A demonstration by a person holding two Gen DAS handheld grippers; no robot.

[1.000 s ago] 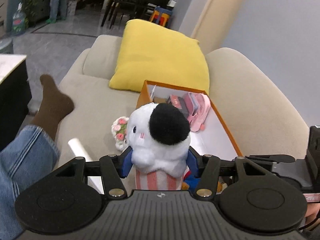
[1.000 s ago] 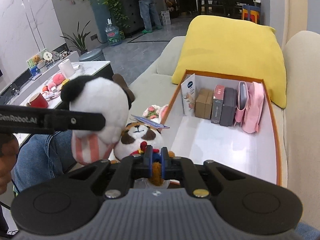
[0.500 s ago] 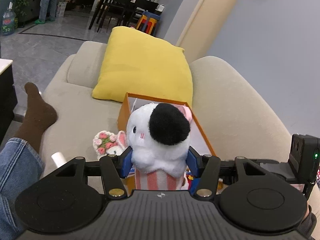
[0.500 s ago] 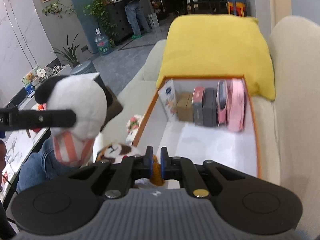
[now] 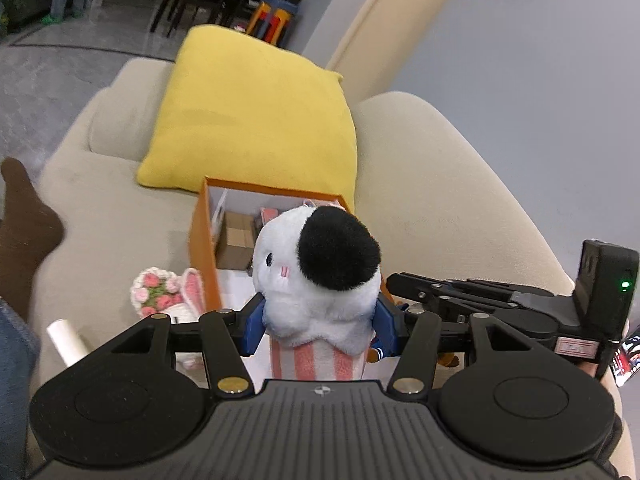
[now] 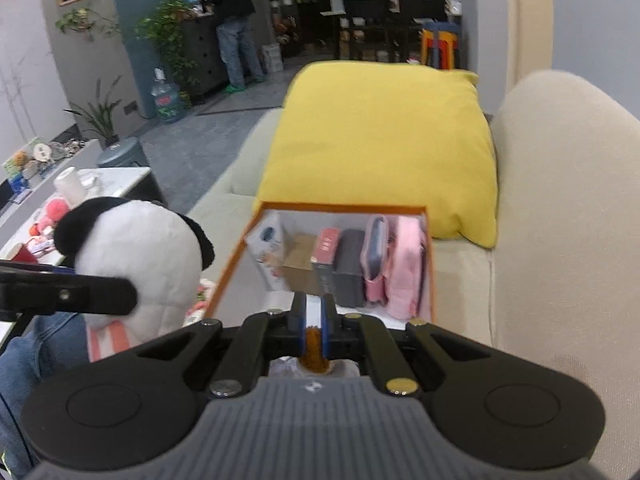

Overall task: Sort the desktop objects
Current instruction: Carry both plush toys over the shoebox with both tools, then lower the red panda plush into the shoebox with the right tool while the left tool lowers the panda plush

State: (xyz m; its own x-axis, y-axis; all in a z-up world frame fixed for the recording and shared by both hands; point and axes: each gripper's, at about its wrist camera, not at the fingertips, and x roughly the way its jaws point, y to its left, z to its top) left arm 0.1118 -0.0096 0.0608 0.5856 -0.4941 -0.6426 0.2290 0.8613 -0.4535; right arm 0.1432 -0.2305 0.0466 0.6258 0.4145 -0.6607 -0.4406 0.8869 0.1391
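Note:
My left gripper (image 5: 319,324) is shut on a white plush (image 5: 316,280) with a black ear and a pink-striped base, and holds it up in front of the orange box (image 5: 200,236). The same plush (image 6: 136,264) shows at the left of the right wrist view. My right gripper (image 6: 314,316) is shut on a tuft of orange-brown fur (image 6: 314,350); the rest of that plush toy is hidden under the gripper. Straight ahead of it the orange box (image 6: 236,256) lies on the sofa, white inside. Small boxes and a pink pouch (image 6: 406,264) stand along its far wall.
A yellow cushion (image 6: 380,148) leans behind the box on the beige sofa (image 5: 440,184). A crocheted flower bunny (image 5: 160,292) and a white roll (image 5: 66,336) lie left of the box. A person's jeans leg and brown sock (image 5: 24,220) rest at the left. A low table (image 6: 116,176) stands further left.
Both grippers have travelled with their plush toys, and the box now sits nearly straight ahead of each. The brown-and-white plush body has dropped out of sight below the right fingers.

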